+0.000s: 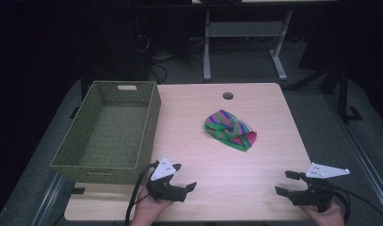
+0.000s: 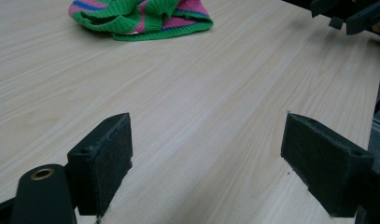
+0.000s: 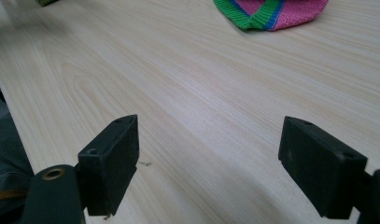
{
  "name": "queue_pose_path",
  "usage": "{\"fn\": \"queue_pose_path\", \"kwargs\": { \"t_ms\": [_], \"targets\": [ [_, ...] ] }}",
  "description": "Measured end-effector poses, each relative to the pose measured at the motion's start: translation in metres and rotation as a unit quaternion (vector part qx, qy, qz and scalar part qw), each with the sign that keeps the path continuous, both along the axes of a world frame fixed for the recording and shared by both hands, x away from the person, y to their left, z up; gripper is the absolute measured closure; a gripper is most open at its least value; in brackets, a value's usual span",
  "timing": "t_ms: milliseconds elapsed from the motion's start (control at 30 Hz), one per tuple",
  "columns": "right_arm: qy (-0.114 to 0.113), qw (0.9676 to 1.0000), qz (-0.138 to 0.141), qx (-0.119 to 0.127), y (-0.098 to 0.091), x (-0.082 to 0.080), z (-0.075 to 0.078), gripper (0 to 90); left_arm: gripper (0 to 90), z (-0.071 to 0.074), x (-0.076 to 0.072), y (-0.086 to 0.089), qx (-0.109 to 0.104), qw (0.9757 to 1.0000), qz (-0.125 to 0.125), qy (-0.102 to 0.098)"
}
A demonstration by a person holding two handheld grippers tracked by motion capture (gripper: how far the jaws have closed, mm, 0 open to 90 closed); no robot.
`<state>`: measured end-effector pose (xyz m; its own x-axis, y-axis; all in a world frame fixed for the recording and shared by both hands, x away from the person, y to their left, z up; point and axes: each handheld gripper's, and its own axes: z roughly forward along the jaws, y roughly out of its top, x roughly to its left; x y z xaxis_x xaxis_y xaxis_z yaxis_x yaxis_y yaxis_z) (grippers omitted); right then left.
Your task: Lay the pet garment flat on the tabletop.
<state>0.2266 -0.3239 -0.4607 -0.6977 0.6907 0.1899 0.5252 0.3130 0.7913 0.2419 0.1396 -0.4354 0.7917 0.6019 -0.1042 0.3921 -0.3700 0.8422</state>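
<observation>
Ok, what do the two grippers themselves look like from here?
Both are black, hand-held two-jaw tools. The left gripper and the right gripper each carry a grey three-cornered plate with small dark dots on top and trail a black cable. Their pads are rectangular blocks with a dark, felt-like face. No sleeves are visible.

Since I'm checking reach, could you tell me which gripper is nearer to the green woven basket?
Left. The left gripper sits open just off the green woven basket's near right corner; the right gripper, also open, is at the table's far right near edge.

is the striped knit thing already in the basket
No, the striped knit cloth lies on the table, to the right of the woven basket.
</observation>
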Motion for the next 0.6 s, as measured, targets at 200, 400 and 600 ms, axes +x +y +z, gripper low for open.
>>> {"fn": "queue_pose_path", "kwargs": {
  "t_ms": [200,400,600],
  "targets": [
    [0.005,0.9999,0.011,0.002,0.006,0.004,0.002,18.6,16.2,0.000,0.002,0.002,0.001,1.0000,0.005,-0.002],
    [0.006,0.9996,0.028,-0.007,0.013,0.015,0.011,17.3,16.2,0.000,0.003,0.005,0.002,1.0000,0.005,-0.005],
    [0.010,0.9991,0.042,-0.006,0.021,0.034,0.024,16.9,16.2,0.000,0.002,0.002,0.006,0.9999,-0.001,-0.009]
  ]
}}
